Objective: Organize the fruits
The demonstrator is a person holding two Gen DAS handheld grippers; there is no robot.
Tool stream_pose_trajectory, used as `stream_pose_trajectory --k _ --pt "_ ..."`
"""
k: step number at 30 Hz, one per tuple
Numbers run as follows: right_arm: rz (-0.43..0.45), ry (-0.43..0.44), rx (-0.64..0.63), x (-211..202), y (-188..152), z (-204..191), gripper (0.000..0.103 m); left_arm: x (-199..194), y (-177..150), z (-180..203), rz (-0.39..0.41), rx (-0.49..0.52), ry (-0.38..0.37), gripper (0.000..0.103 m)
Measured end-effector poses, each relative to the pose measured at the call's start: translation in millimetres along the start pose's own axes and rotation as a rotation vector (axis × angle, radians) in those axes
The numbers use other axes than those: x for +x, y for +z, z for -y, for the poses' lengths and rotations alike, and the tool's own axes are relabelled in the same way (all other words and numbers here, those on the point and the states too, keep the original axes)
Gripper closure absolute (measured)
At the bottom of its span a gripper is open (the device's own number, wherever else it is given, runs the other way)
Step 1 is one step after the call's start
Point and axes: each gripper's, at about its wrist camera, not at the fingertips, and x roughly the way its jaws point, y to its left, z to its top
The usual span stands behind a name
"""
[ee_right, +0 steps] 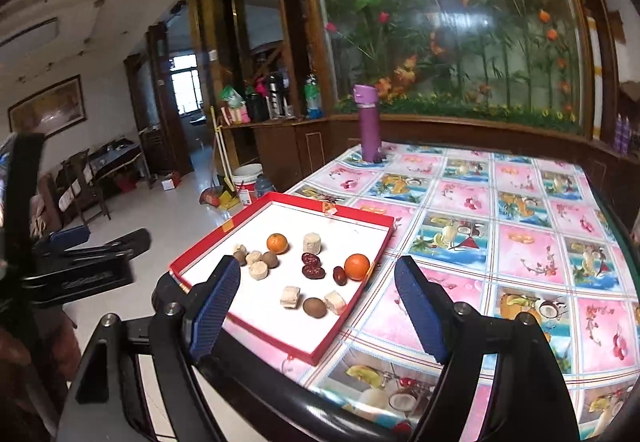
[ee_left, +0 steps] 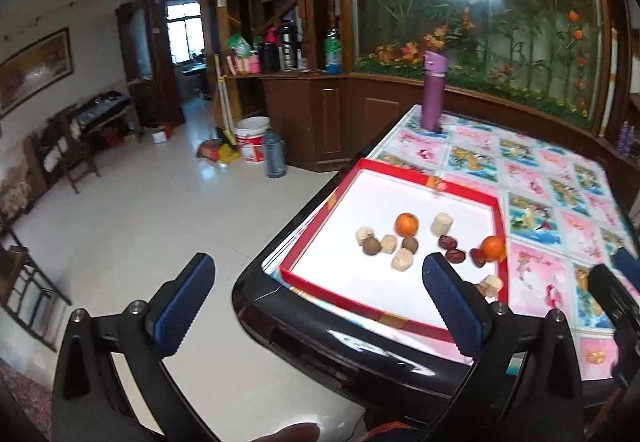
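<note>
Sunlit tile floor and dark wood cabinets frame a table [ee_right: 520, 242] covered in a pink-and-blue fruit-print cloth, backed by a glass wall of artificial flowers. Near the table's left corner sits a shallow red-rimmed tray [ee_right: 352, 318] with a white floor, the landmark for everything else. Scattered inside the tray are two oranges [ee_right: 277, 243] [ee_right: 357, 266], one toward its middle and one against its right rim; three dark red dates [ee_right: 312, 266] lie between them. Several pale cylindrical fruit pieces [ee_right: 312, 243] and small brown round fruits [ee_right: 314, 307] are spread across the tray floor, some clustered at its left, others close to its near edge. Beyond the tray's far rim, toward the back of the table, stands an upright purple bottle [ee_right: 370, 121].

Just short of the tray's near edge, the right gripper [ee_right: 318, 312] hangs with its blue-padded jaws wide apart, nothing between them. The left gripper [ee_left: 316, 298] is off the tray's left corner, one finger over the floor and the other over the tray, its jaws likewise spread and empty. No fruit is touched by either tool.
</note>
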Motion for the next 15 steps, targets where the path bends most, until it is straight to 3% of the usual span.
stream_pose_trajectory --k 3,15 --pt "0.002 0.02 0.016 -10.9 -3.4 4.3 0.024 -6.8 -7.3 7.1 0.001 -0.002 0.023 0.0" --pt "0.03 -0.01 0.004 -53.6 -10.8 -0.3 0.023 -62.7 -18.4 25.5 0.06 0.01 -0.039 0.0"
